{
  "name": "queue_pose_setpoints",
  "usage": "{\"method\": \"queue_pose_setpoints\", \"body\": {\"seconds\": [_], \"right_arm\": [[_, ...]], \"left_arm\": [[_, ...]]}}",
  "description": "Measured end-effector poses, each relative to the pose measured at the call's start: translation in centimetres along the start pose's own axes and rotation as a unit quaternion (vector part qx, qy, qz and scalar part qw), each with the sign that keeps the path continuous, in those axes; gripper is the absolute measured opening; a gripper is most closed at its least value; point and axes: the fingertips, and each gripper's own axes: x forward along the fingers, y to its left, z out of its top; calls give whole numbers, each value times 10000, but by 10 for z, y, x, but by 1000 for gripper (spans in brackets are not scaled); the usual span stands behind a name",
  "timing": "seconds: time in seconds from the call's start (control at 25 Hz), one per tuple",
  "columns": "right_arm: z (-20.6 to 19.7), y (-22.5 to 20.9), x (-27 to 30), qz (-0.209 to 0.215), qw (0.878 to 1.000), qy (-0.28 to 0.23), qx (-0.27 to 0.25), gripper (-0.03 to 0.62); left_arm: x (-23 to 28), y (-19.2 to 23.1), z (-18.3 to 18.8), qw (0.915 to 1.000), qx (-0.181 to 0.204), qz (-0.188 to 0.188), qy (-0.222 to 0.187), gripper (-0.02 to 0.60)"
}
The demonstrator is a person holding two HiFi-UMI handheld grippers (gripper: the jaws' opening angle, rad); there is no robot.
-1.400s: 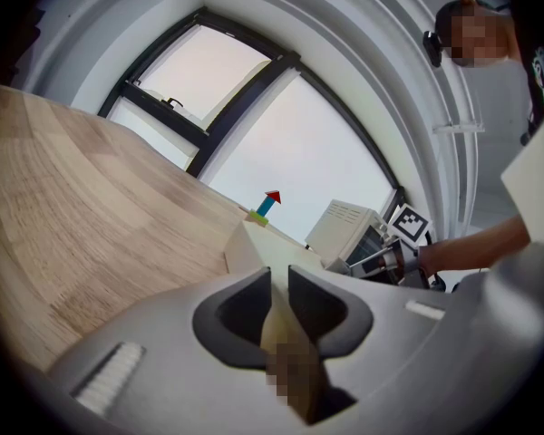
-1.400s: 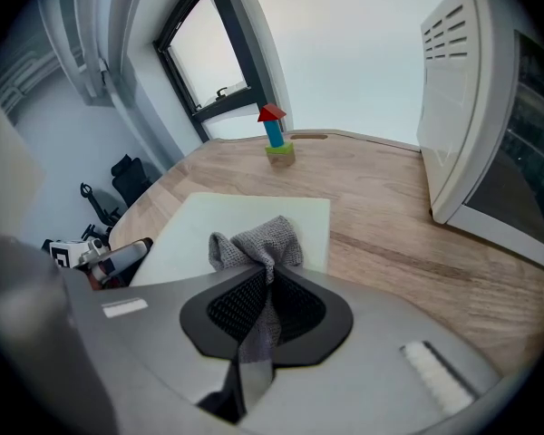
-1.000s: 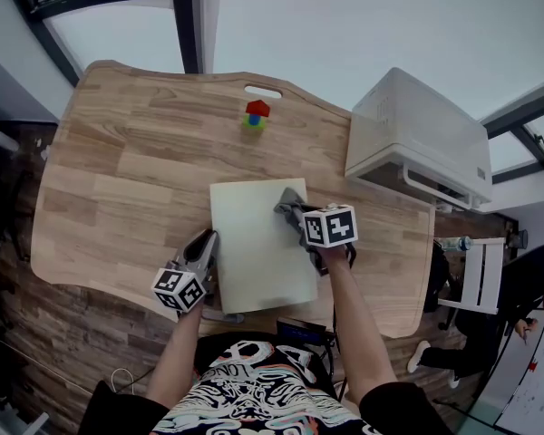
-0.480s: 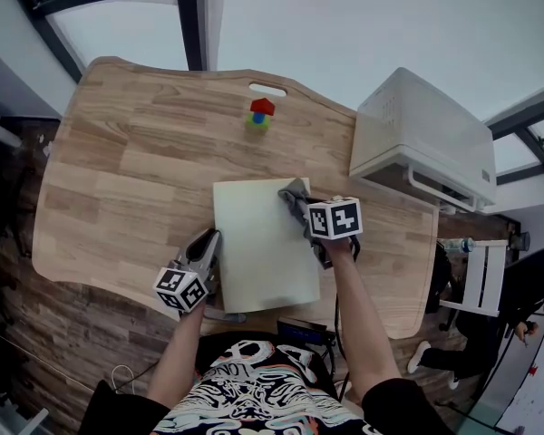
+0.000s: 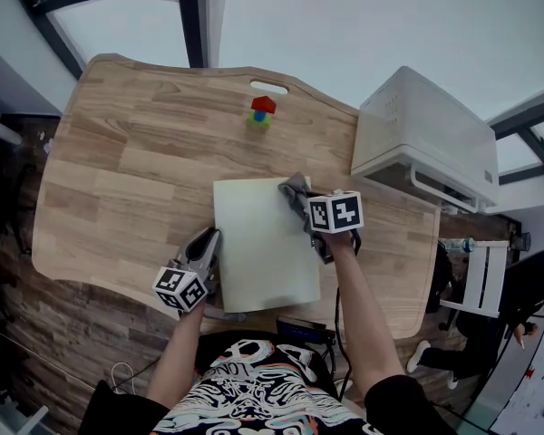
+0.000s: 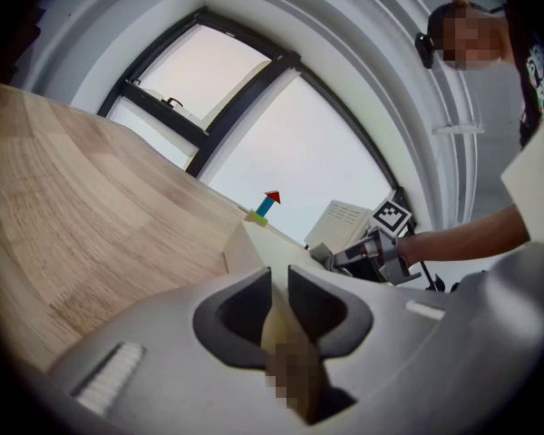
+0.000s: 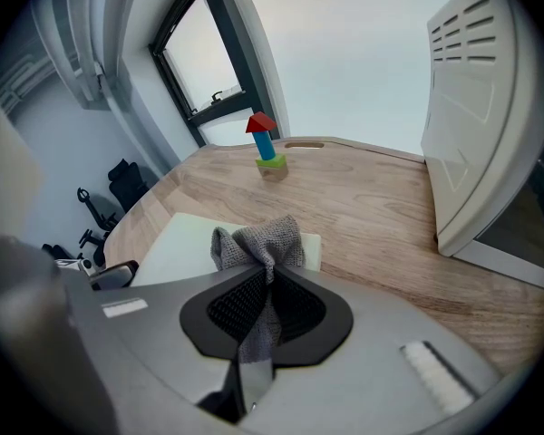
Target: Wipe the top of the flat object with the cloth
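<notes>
right gripper (image 5: 300,206) clenches the cloth (image 5: 294,188) at the upper right corner of the board (image 5: 258,247), whose length runs down-frame toward the left gripper (image 5: 208,240), clamped on its edge.

The left tool (image 5: 207,243) lies almost flat, its jaws squeezing the board's (image 5: 258,252) left edge. The right tool (image 5: 301,208) tips down over the board's far right corner, its jaws pinching the cloth (image 5: 294,188).

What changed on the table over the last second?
The right gripper, shut on the grey cloth, slid it slightly toward the far right corner of the cream board. The left gripper stays clamped on the board's near left edge. The toy blocks and white appliance have not moved.
</notes>
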Motion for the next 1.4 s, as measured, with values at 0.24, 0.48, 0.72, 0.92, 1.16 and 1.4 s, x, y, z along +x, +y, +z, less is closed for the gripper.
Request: {"method": "queue_pose_setpoints", "body": {"seconds": [0.24, 0.48, 0.72, 0.92, 1.16, 1.4], "right_arm": [[4, 3, 4, 30, 10000, -15, 49, 20], [8, 17, 10, 209, 9998, -2, -61, 20], [-8, 62, 13, 691, 9969, 49, -387, 20], [-37, 100, 8, 1095, 9895, 244, -913, 20], [-76, 122, -7, 1165, 9837, 367, -1316, 20], [-100, 130, -16, 1095, 9827, 394, -1443, 20]], "left_arm": [[1, 1, 1, 10000, 22, 12, -9, 115], [0, 1, 1, 10000, 23, 22, -20, 115], [0, 1, -1, 10000, 4, 36, -29, 115], [1, 2, -1, 10000, 68, 63, -27, 114], [1, 5, -2, 10000, 25, 26, 49, 114], [1, 5, -1, 9998, 61, 15, 162, 115]]}}
